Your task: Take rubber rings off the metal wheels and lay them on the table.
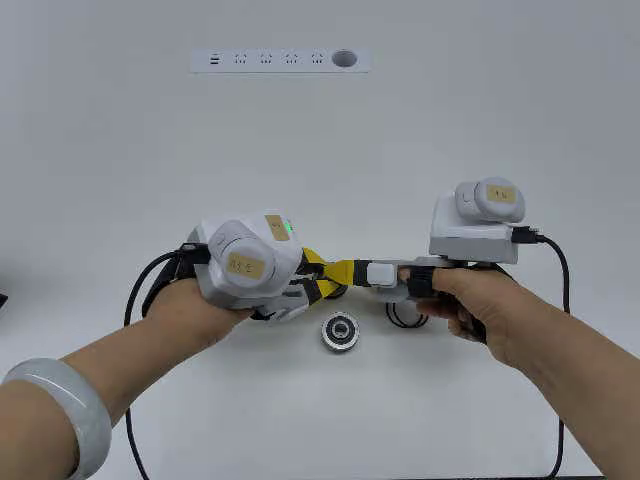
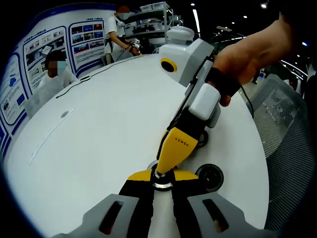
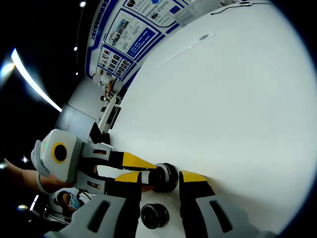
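Centre of the head view: the left gripper (image 2: 162, 176) pinches a metal wheel (image 3: 164, 176), presumably bracing it while the right gripper (image 3: 161, 183), jaws close beside it with grip unclear, works its rubber ring (image 3: 171, 186) off; a second wheel (image 1: 340, 332) lies below on the table (image 1: 300, 150).

Left gripper (image 1: 318, 276) and right gripper (image 1: 346, 271) meet at a held wheel (image 2: 161, 181) above the table (image 1: 200, 160); second wheel (image 1: 340, 332) before them; rubber ring (image 1: 404, 315) to its right; power strip (image 1: 280, 60) far behind.
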`<state>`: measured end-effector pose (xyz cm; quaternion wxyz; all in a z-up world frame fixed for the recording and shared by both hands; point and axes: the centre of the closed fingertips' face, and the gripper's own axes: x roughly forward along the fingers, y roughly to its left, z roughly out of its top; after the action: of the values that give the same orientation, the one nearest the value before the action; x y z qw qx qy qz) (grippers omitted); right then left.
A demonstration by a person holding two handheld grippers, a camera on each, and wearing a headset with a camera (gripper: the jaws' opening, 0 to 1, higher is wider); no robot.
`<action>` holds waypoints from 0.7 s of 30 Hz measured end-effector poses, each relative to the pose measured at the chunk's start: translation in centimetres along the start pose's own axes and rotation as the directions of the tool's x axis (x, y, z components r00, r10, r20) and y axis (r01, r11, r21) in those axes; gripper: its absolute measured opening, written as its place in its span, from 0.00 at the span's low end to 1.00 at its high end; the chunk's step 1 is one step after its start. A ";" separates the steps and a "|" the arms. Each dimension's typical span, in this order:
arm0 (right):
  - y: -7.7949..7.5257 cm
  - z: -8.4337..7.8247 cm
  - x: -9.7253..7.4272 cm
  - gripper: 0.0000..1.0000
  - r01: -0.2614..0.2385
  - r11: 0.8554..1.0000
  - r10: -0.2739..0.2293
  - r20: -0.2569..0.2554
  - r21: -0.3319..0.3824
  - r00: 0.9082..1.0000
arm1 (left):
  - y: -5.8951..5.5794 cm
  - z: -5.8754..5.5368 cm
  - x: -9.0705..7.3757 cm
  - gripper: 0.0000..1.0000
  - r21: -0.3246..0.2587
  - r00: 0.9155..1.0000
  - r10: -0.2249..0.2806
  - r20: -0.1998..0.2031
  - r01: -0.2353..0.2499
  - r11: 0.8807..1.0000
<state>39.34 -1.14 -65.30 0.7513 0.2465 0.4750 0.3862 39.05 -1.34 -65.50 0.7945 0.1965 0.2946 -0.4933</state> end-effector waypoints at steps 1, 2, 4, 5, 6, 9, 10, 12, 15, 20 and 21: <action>0.0 0.0 0.0 0.32 -0.001 1.000 0.001 -0.001 -0.001 1.000 | 0.0 0.0 0.0 0.13 -0.001 1.000 0.000 0.001 0.000 1.000; 0.0 0.0 0.0 0.31 -0.005 1.000 0.005 -0.006 -0.002 1.000 | 0.0 0.0 0.0 0.13 -0.002 1.000 0.000 0.002 0.000 1.000; 0.1 -0.1 0.1 0.31 -0.015 1.000 0.015 -0.011 0.005 1.000 | 0.0 0.0 0.0 0.13 -0.003 1.000 0.000 0.003 0.000 1.000; 0.2 -0.1 0.1 0.31 -0.018 1.000 0.018 -0.014 0.005 1.000 | 0.0 0.0 0.0 0.13 -0.003 1.000 0.000 0.004 0.000 1.000; 0.2 -0.2 0.1 0.31 -0.022 1.000 0.022 -0.018 0.008 1.000 | 0.0 0.0 0.0 0.13 -0.003 1.000 0.000 0.004 0.000 1.000; 0.2 -0.3 0.1 0.31 -0.028 1.000 0.029 -0.025 0.013 0.999 | 0.0 0.0 0.0 0.13 -0.003 1.000 0.000 0.005 0.000 1.000; 0.2 -0.3 0.1 0.31 -0.029 0.999 0.030 -0.024 0.013 0.999 | -0.1 0.0 0.0 0.13 -0.003 1.000 0.000 0.005 0.000 1.000; 0.2 -0.3 0.0 0.31 -0.030 0.999 0.031 -0.024 0.012 0.999 | -0.1 0.0 0.0 0.13 -0.004 1.000 0.001 0.006 -0.001 1.000; 0.2 -0.3 -0.3 0.26 -0.035 0.999 0.036 -0.023 0.012 0.999 | -0.1 0.0 0.0 0.13 -0.005 1.000 0.001 0.007 -0.001 1.000; -0.2 -0.5 -0.5 0.20 -0.030 0.999 0.030 -0.027 0.016 0.999 | 0.0 0.0 0.0 0.13 -0.003 1.000 0.001 0.006 -0.001 1.000; -0.2 -0.5 -0.5 0.19 -0.027 1.000 0.027 -0.028 0.014 0.999 | 0.0 0.0 0.0 0.13 -0.004 1.000 0.001 0.006 -0.001 1.000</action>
<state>38.82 -1.70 -65.43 0.7377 0.2526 0.4846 0.3964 39.04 -1.36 -65.49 0.7960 0.1936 0.2930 -0.4930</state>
